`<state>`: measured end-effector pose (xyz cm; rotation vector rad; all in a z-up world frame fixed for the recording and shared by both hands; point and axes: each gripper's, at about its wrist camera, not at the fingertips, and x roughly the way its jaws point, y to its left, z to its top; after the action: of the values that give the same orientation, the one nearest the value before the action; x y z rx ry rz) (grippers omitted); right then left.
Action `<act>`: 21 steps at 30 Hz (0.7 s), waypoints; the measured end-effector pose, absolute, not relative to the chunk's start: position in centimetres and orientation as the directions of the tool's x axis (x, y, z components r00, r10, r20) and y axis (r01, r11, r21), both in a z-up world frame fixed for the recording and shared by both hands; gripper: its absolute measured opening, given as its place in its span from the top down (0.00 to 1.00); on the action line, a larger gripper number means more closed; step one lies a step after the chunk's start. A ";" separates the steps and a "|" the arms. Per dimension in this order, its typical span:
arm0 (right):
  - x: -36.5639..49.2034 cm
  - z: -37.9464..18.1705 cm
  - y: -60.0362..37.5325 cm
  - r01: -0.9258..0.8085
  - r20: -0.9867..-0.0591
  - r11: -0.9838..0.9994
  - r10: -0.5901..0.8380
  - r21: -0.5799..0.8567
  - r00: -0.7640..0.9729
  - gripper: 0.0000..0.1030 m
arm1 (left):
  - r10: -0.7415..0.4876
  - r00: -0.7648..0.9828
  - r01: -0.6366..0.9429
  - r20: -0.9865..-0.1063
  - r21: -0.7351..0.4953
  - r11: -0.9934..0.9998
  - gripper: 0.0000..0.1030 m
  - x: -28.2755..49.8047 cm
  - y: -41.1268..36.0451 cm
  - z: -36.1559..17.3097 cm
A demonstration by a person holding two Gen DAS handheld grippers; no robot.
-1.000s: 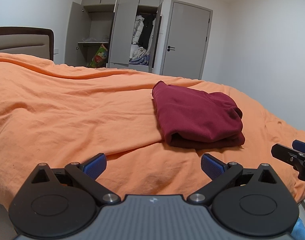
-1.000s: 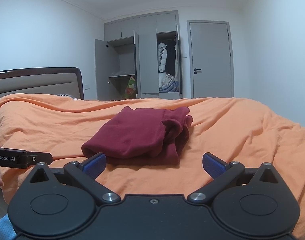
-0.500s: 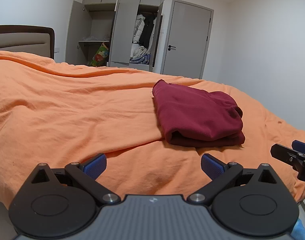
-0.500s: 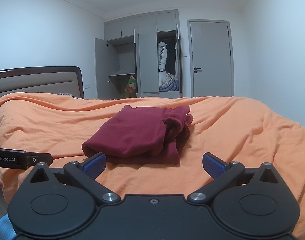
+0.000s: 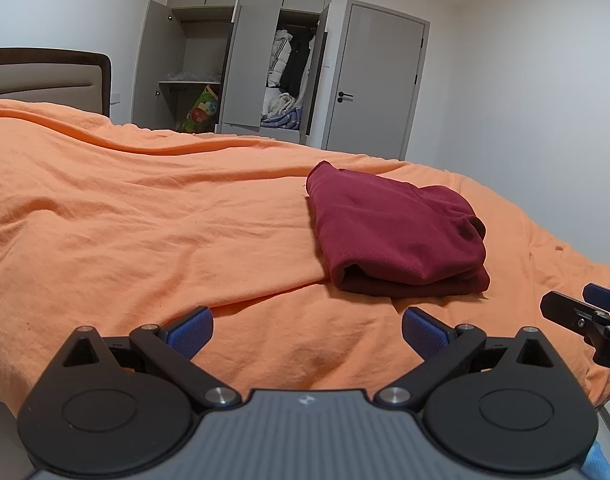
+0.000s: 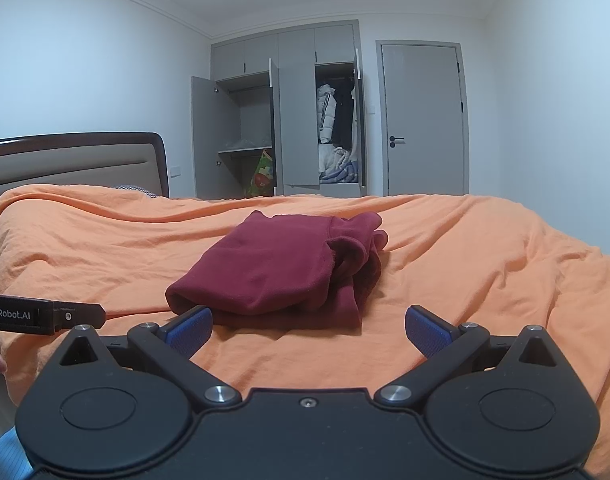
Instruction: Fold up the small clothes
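At far left, a padded headboard [image 6: 73, 160] with dark frame, standing at the head of the bed. Across the whole width, an orange duvet [image 5: 145, 220], wrinkled, covering the bed. Low at left, the left gripper [image 5: 307, 330], released, blue pads wide apart, hovering above the near edge of the duvet and holding nothing. Further back, a grey wardrobe [image 6: 289, 120] with doors open: a shelf and a colourful bag [image 6: 261, 174] in the left compartment, a white padded jacket [image 6: 327, 114] and dark clothes hanging in the right one, with crumpled fabric piled below. In the middle of the bed, a dark red folded garment [image 5: 393, 228], lying flat on the duvet in a compact stack with the rounded fold toward the cameras and bunched edges on its right side; in the right wrist view, just beyond the pads and between them [image 6: 281, 268]. To the right of the wardrobe, a closed grey door [image 6: 423, 120]. At right, the right gripper [image 6: 308, 330], also released and empty, pads spread wide, near the garment but apart from it.
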<state>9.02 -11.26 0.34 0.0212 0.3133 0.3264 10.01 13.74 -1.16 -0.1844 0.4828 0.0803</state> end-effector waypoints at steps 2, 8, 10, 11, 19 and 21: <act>9.0 0.3 -11.3 -0.311 -0.300 0.948 0.318 0.071 0.900 0.01 | 0.033 0.883 -0.120 -0.468 -0.157 0.980 0.00 10.0 13.8 -1.2; 9.0 0.3 -11.3 -0.311 -0.299 0.948 0.318 0.071 0.900 0.01 | 0.033 0.883 -0.120 -0.468 -0.158 0.980 0.00 10.0 13.7 -1.2; 9.0 0.3 -11.3 -0.311 -0.300 0.948 0.318 0.071 0.900 0.01 | 0.033 0.883 -0.120 -0.468 -0.157 0.980 0.00 10.0 13.7 -1.2; 9.0 0.3 -11.3 -0.311 -0.299 0.948 0.318 0.071 0.900 0.01 | 0.033 0.883 -0.120 -0.468 -0.157 0.980 0.00 10.0 13.7 -1.2; 9.0 0.3 -11.3 -0.311 -0.299 0.948 0.318 0.071 0.900 0.01 | 0.030 0.883 -0.114 -0.468 -0.152 0.982 0.00 10.0 13.6 -1.2; 9.0 0.3 -11.3 -0.311 -0.300 0.948 0.318 0.072 0.899 0.01 | 0.026 0.881 -0.113 -0.472 -0.156 0.981 0.00 10.0 13.6 -1.2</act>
<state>9.04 -11.29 0.34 0.0222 0.3137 0.3259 10.00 13.57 -1.16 -0.1818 0.4871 0.0727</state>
